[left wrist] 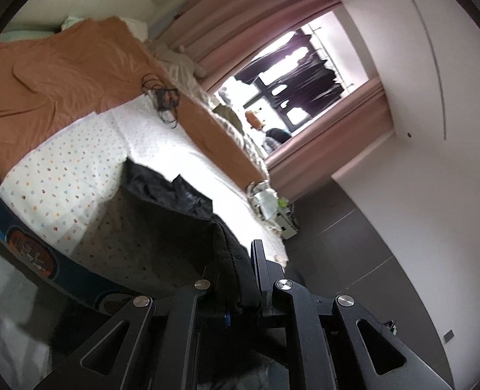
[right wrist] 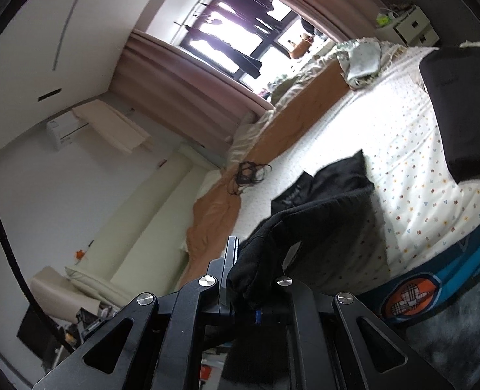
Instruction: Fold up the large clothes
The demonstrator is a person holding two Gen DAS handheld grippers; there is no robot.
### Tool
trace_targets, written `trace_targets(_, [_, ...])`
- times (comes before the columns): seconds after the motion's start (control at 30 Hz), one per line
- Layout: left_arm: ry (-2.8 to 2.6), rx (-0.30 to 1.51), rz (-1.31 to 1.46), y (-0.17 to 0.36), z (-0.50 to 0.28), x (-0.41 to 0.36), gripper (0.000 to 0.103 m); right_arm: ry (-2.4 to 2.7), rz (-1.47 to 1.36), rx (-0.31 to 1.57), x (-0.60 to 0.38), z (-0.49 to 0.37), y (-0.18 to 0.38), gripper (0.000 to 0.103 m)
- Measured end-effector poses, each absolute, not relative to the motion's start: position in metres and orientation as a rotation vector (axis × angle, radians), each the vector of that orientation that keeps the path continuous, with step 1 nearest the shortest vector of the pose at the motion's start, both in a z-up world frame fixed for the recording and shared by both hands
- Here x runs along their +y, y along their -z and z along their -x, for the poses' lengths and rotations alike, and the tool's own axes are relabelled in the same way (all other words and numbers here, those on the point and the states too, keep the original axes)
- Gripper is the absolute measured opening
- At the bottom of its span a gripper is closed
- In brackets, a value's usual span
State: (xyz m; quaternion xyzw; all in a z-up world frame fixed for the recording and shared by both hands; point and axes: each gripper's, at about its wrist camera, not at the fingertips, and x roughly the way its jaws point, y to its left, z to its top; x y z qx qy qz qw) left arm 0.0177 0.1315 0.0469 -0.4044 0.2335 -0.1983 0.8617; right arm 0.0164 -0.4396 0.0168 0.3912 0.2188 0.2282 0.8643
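Each gripper is clamped on a bunched edge of the black garment: the left gripper [left wrist: 240, 279] and the right gripper [right wrist: 253, 276] both pinch thick cloth. The black garment [right wrist: 321, 191] hangs between them, its far part trailing on the dotted bedsheet [right wrist: 412, 162]. The thick bunches could slip free, or the trailing part drag and crumple the fold.

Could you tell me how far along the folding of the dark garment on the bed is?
Early. Done: both the left gripper and right gripper are shut on the dark garment. In hand: it hangs from them over the dotted sheet. Left: no neat fold visible; the far end lies rumpled.
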Motion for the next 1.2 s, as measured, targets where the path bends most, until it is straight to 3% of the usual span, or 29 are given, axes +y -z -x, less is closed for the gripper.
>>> trace_targets(0.3, [0.454, 0.418, 0.826, -0.077, -0.006, 0.132, 0.010, -0.507, -0.808, 0.387, -0.442, 0.001, -0.047, 0.008])
trace_targets(0.57, [0.447, 0.407, 0.823, -0.087, -0.050, 0.135, 0.010, -0.483, -0.828, 0.383, -0.448, -0.041, -0.060, 0.008])
trace_targets(1.0, [0.407, 0.441, 0.775, -0.104, -0.188, 0.134, 0.010, -0.416, -0.800, 0.391, -0.453, -0.167, -0.080, 0.008])
trace_targets(1.2, [0.378, 0.506, 0.761, -0.084, -0.253, 0.132, 0.010, -0.357, -0.799, 0.432, -0.452, -0.225, -0.065, 0.008])
